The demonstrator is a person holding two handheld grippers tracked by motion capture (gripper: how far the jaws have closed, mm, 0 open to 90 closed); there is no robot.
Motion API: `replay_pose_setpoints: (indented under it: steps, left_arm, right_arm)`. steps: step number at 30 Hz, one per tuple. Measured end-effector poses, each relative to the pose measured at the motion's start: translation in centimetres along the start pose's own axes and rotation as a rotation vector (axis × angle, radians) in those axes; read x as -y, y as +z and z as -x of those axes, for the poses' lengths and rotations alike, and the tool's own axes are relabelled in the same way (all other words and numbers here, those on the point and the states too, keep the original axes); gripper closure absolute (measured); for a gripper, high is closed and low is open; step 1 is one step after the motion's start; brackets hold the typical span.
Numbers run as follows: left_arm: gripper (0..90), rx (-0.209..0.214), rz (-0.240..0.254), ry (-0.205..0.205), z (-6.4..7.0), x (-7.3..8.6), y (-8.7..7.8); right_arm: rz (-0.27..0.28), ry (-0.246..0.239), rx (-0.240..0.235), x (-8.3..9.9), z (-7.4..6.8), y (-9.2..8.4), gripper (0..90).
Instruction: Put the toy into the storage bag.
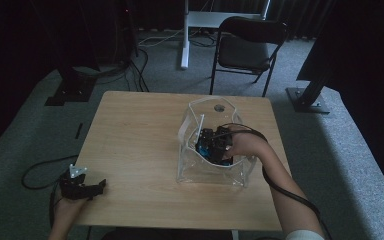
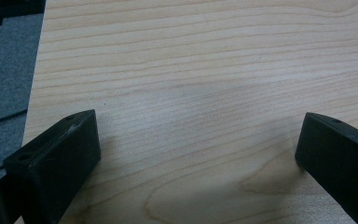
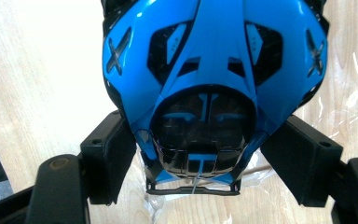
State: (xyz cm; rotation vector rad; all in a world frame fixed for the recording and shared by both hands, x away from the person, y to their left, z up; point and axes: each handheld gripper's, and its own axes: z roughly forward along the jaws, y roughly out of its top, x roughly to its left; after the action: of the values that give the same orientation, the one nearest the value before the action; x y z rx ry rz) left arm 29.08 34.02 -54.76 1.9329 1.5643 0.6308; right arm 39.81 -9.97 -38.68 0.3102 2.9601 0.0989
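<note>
**Blue toy car held over a clear bag**

The right gripper point(image 3: 198, 154) clamps a glossy blue toy car point(image 3: 209, 70) — black windows, grey X marks on its body — both jaws pressed to its flanks. It sits inside the clear plastic bag point(image 1: 215, 172), at 3 o'clock from the centre of the pale wooden table point(image 1: 130, 140). The left gripper point(image 1: 82, 187) rests at 7 o'clock, jaws wide apart and empty. Beyond — grey carpet and a black folding chair point(image 1: 245, 47) at 12 o'clock.

place: lab/studio | cues: black curtains point(image 1: 25, 30); rig stands point(image 1: 72, 82); floor cables point(image 1: 130, 65); folding chair point(image 1: 247, 47)
</note>
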Motion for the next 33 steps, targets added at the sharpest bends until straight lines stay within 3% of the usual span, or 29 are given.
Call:
replay_pose_setpoints:
  steps: [21, 26, 30, 33]
  left_arm:
    - [0.3, 0.000, -0.001, 0.000, 0.0, 0.0, 0.0]
    - [0.3, 0.000, -0.001, 0.000, 0.0, 0.0, 0.0]
    - [0.3, 0.000, 0.000, 0.000, 0.0, 0.0, 0.0]
    - [0.3, 0.000, -0.001, 0.000, 0.0, 0.0, 0.0]
  right_arm:
    - [-0.092, -0.023, 0.008, -0.6, 0.3, 2.0, 26.2]
    - [-0.126, -0.011, 0.017, -0.8, 0.0, 2.5, 26.2]
    - [-0.122, -0.059, 0.020, -1.0, 0.4, 2.8, 26.2]
    - [-0.133, -0.055, 0.015, -1.1, 0.4, 2.9, 26.2]
